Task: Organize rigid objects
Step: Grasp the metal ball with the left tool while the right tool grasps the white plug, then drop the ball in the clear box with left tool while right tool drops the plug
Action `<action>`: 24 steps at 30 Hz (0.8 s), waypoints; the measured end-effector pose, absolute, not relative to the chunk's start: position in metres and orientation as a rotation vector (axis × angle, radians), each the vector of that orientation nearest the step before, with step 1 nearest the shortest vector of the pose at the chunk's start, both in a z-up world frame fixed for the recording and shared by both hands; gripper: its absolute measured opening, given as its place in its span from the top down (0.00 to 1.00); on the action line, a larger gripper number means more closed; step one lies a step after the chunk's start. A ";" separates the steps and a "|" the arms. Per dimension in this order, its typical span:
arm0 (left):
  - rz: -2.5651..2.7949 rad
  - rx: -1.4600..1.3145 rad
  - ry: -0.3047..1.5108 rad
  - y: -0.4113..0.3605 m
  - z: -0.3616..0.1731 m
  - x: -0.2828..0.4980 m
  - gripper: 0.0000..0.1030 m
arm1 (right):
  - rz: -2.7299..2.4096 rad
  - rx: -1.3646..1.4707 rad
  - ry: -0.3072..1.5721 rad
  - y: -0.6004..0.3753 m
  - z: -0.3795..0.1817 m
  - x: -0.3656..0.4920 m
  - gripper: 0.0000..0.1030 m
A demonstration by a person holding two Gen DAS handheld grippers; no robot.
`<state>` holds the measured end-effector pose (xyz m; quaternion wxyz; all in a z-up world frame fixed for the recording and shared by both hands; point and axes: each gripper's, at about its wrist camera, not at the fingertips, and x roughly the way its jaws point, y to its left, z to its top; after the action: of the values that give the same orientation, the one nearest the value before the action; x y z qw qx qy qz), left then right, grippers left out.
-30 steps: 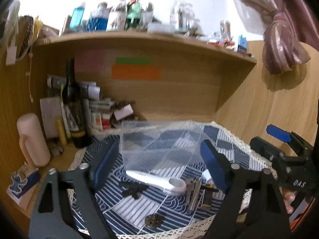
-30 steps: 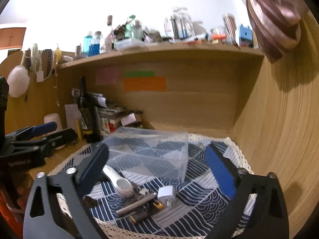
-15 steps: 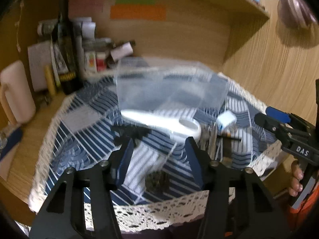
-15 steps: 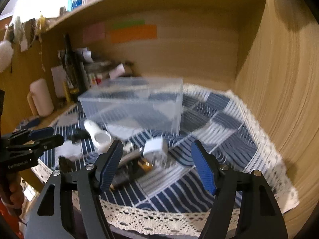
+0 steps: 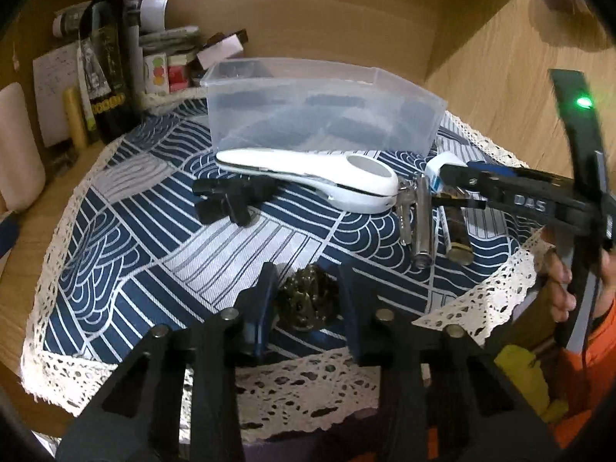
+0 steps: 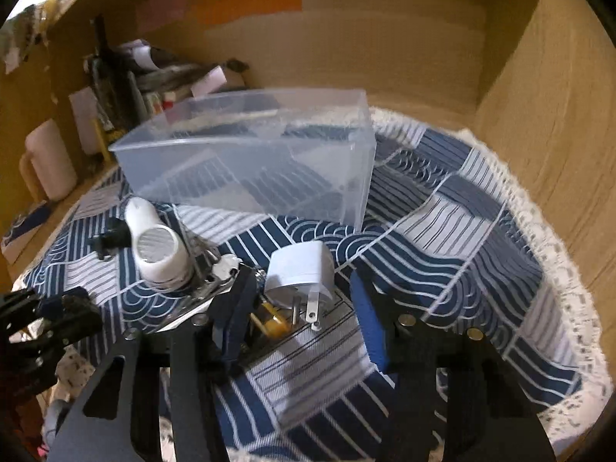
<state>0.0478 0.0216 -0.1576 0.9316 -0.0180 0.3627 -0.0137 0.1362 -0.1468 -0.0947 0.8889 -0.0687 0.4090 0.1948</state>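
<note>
Left wrist view: we see our left gripper low over the blue patterned cloth, its jaws apart with a small dark bumpy piece between them. A bit farther lie a black clip, a long white tool and some metal keys. Behind them stands the clear plastic box. In the right wrist view, our right gripper has its jaws apart around a white plug on the cloth.
</note>
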 end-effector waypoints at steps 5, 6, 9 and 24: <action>-0.036 -0.051 0.734 0.024 -0.156 0.051 0.71 | 0.409 -0.121 0.875 -0.148 -0.103 0.142 0.63; -0.036 -0.057 0.732 0.024 -0.154 0.052 0.71 | 0.398 -0.124 0.870 -0.148 -0.102 0.141 0.63; -0.031 -0.077 0.714 0.028 -0.146 0.056 0.71 | 0.392 -0.109 0.857 -0.152 -0.096 0.140 0.63; 0.045 -0.108 0.525 0.046 -0.058 0.082 0.71 | 0.420 -0.104 0.636 -0.154 -0.023 0.129 0.63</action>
<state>0.0824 0.0463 -0.0581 0.9640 -0.0534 0.2594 0.0221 0.1286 -0.1545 -0.0225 0.9270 -0.0506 0.3101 0.2046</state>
